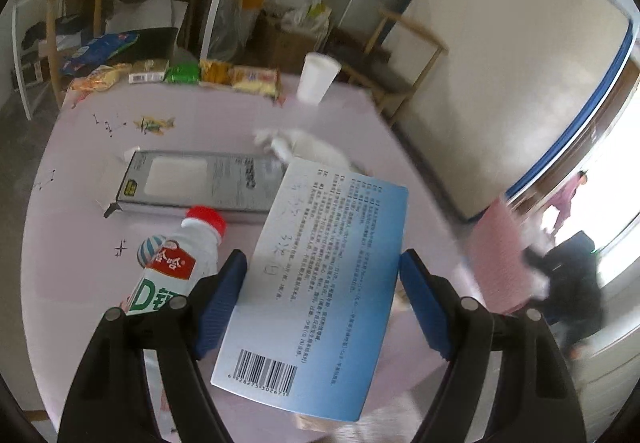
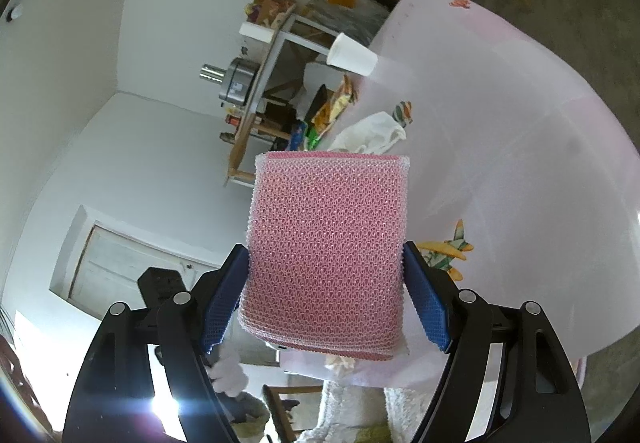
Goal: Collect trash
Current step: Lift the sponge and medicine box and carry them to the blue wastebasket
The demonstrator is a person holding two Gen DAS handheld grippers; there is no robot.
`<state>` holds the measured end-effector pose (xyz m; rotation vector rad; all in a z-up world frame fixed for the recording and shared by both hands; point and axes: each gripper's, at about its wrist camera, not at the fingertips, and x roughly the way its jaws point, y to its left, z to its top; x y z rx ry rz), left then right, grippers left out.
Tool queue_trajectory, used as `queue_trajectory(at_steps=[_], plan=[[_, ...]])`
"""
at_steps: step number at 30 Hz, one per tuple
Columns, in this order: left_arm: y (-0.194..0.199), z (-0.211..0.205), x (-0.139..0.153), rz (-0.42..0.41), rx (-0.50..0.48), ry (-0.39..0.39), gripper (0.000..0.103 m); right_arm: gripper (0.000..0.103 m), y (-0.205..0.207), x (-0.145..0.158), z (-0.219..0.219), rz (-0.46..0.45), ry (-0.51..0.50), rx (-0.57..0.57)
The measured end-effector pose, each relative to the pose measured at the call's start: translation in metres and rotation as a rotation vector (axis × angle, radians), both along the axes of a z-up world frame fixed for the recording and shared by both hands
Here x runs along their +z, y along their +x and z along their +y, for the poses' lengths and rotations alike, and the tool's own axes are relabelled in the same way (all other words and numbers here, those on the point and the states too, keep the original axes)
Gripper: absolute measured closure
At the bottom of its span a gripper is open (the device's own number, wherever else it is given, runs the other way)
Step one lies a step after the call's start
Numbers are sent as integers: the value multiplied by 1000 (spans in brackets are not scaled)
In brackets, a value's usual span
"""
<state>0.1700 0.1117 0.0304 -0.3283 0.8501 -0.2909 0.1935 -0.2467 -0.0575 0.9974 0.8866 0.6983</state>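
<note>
My left gripper (image 1: 320, 275) is shut on a blue and white printed box (image 1: 316, 279) with a barcode, held above the pink table (image 1: 200, 115). A white drink bottle (image 1: 176, 267) with a red cap lies by the left finger. A grey flat box (image 1: 200, 181), crumpled white tissue (image 1: 304, 147) and a white foam cup (image 1: 318, 77) sit beyond. My right gripper (image 2: 324, 275) is shut on a pink mesh sponge (image 2: 326, 247), held off the table's edge. The tissue (image 2: 372, 133) and the cup (image 2: 352, 55) also show in the right wrist view.
Snack packets (image 1: 180, 75) line the table's far edge. A shelf rack (image 1: 120, 3), wooden chairs (image 1: 404, 55) and a leaning mattress (image 1: 508, 83) stand behind. A person (image 1: 568, 283) is at the right. A white door (image 2: 120, 267) shows in the right wrist view.
</note>
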Motion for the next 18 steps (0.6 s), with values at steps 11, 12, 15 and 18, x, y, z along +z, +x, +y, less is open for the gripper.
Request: queue_trajectory(at_steps=[11,12,15,18], plan=[[-15,-59,49,-103,-162,-93,27,31,-48,8,-40,-45,22,-99],[-14,-69,50,-101,-180,-98,27,31,-55,6,-48,-44,23,-118],[-10,-114,50,-93,-264,-107,27,31,-87,-9,-89,-21,23,-225],[-4,-169,44,-69,-358,-117,27,31,-113,-24,-132,17,17,-341]])
